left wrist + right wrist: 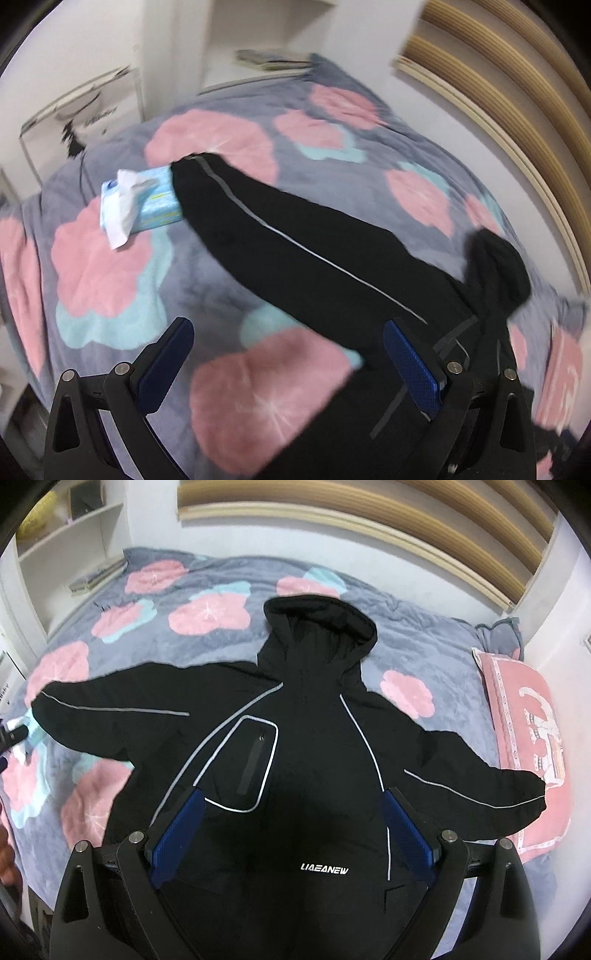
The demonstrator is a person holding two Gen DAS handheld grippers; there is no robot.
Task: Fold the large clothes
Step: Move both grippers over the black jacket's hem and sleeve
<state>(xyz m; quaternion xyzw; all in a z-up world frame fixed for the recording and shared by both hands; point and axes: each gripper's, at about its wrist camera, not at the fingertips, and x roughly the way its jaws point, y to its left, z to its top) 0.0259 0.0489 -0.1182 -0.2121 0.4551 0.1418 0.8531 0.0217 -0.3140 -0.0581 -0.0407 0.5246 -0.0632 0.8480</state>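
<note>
A black hooded jacket point(310, 746) with grey reflective piping lies spread flat, front up, on a bed, both sleeves stretched out sideways and the hood pointing to the far side. My right gripper point(291, 827) is open and empty above the jacket's chest and lower front. In the left wrist view one sleeve point(295, 236) runs diagonally from the far left to the body and hood point(495, 266) at the right. My left gripper point(288, 354) is open and empty above the blanket beside the sleeve, its right finger over the jacket body.
The bed is covered by a grey blanket point(207, 576) with pink and teal flowers. A blue tissue pack point(147, 203) lies at the left sleeve's cuff. A pink pillow point(528, 738) lies by the right sleeve. White shelves point(70, 528) and a slatted headboard point(406, 517) stand behind.
</note>
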